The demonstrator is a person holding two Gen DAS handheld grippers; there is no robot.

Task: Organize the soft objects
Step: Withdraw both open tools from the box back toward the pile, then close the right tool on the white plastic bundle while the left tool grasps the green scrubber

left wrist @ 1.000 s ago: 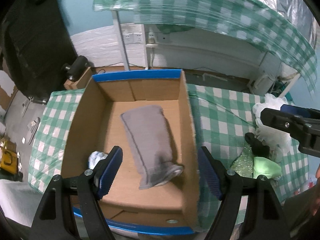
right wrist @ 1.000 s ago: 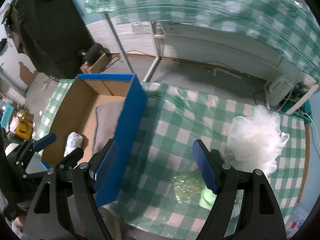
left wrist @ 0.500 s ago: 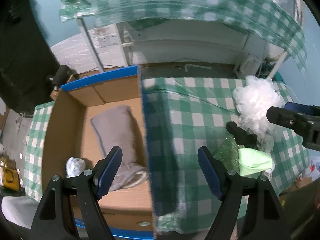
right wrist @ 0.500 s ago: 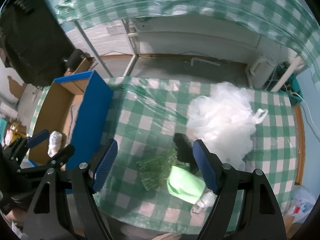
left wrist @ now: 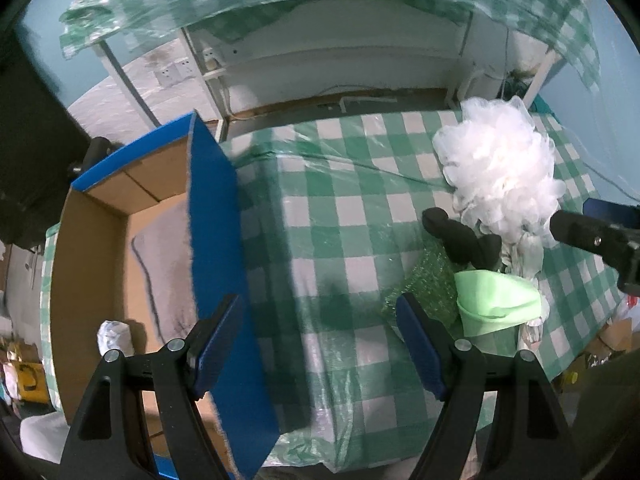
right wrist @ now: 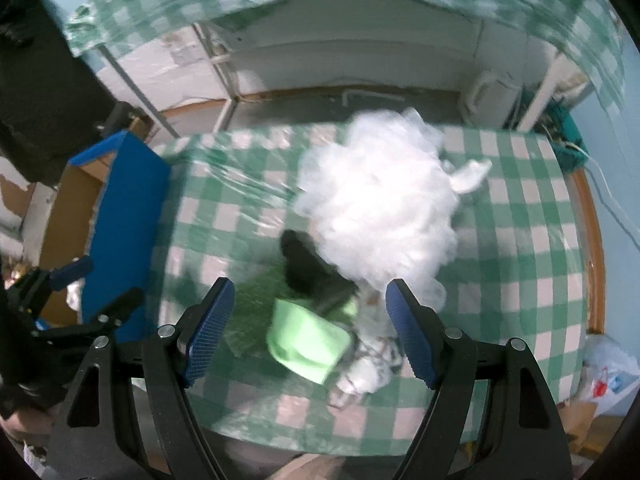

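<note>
Both my hand-held grippers hang wide apart and empty over the checked table (left wrist: 348, 216).

My right hand-held gripper (right wrist: 310, 330) brackets the pale green cloth (right wrist: 308, 344); the black soft piece (right wrist: 306, 266) runs from it up-left, and the white fluffy bundle (right wrist: 380, 208) lies beyond. My left hand-held gripper (left wrist: 320, 346) hangs above the blue-edged cardboard box (left wrist: 212, 216), where the grey cloth (left wrist: 164, 256) lies lengthwise, away from me.

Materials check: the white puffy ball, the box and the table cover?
White puffy ball: looks like bunched nylon-type mesh, translucent and frilly, probably a bath pouf. Box: brown corrugated cardboard inside, matte blue outside. Table cover: green-white check under glossy clear plastic film, by its wrinkles and glare.
</note>
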